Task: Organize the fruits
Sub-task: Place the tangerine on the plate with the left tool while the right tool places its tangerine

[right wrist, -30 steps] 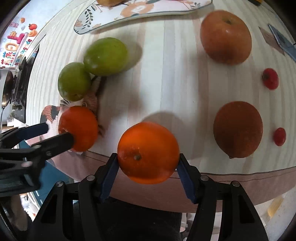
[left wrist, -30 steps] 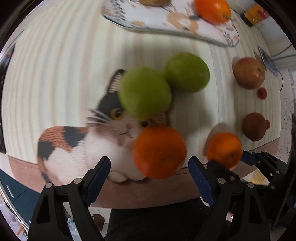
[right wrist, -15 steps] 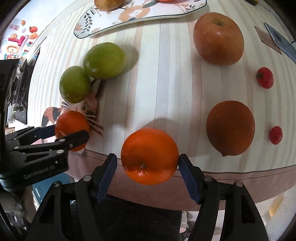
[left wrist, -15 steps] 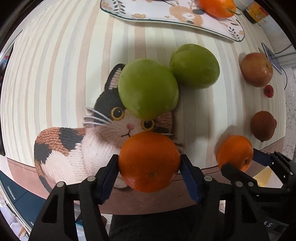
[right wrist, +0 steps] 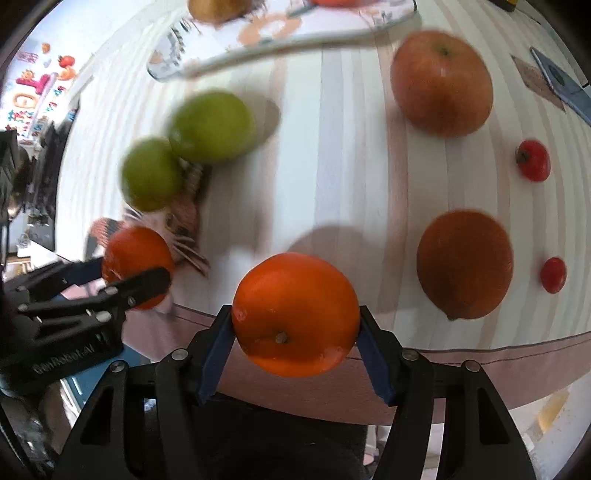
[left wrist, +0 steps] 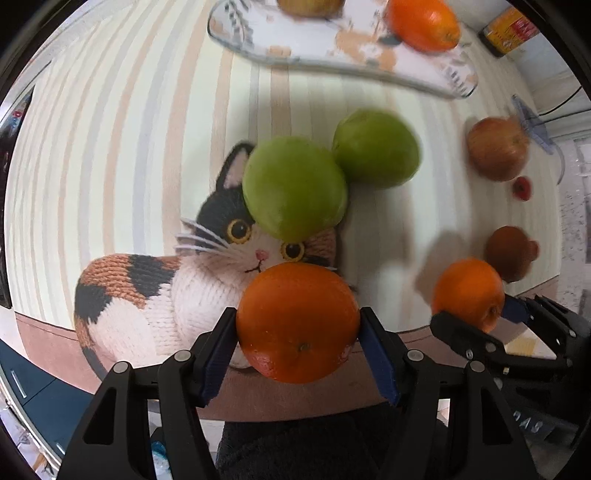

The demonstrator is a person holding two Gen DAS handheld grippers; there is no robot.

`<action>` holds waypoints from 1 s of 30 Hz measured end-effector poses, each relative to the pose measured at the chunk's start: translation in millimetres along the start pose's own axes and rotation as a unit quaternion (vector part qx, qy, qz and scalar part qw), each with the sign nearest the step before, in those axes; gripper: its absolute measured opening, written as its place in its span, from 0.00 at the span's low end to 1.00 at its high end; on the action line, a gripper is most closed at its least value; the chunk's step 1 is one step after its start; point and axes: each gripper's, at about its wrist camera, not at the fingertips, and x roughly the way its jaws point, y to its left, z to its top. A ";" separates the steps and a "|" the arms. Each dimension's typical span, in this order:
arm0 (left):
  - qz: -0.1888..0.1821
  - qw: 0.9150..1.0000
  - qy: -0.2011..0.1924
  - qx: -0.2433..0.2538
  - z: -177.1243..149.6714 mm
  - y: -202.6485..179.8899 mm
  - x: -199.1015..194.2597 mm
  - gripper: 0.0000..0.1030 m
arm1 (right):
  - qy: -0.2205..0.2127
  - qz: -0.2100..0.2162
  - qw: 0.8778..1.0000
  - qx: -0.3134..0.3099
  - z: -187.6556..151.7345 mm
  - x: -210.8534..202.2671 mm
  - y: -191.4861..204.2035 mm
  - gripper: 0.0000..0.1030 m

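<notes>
Two oranges are being gripped near the tablecloth's (right wrist: 351,147) front edge: the left gripper (left wrist: 299,354) is clamping one orange (left wrist: 297,323) beside the cat print (left wrist: 155,295), and the right gripper (right wrist: 295,350) is clamping another orange (right wrist: 295,314). Both are being held over the edge.

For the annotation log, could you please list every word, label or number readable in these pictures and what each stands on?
"GenRobot.AI": embossed on the body of the left hand-held gripper, seen in the right wrist view, slightly blurred.
Embossed characters on the right hand-held gripper body in the left wrist view: too dark to read.
Yellow and red package label: too blurred to read.
Colourful wall decals: too blurred to read.
</notes>
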 end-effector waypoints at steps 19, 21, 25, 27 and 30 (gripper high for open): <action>0.004 0.998 -0.052 -0.039 169.2 55.1 -73.4 0.61 | -0.081 0.075 0.993 0.048 190.3 -35.3 41.6 0.65; 0.003 0.998 -0.037 -0.050 185.3 66.3 -60.9 0.61 | -0.069 0.091 0.992 0.058 206.3 -10.1 45.8 0.65; -0.010 0.997 -0.011 -0.069 209.8 78.7 -43.0 0.61 | -0.044 0.105 0.992 0.057 214.5 16.5 53.0 0.65; -0.017 0.997 -0.002 -0.072 220.3 80.6 -35.5 0.61 | -0.037 0.104 0.993 0.048 215.3 24.4 56.8 0.65; -0.027 0.997 0.012 -0.078 231.8 79.4 -24.8 0.61 | -0.036 0.107 0.993 0.046 219.2 31.8 57.5 0.65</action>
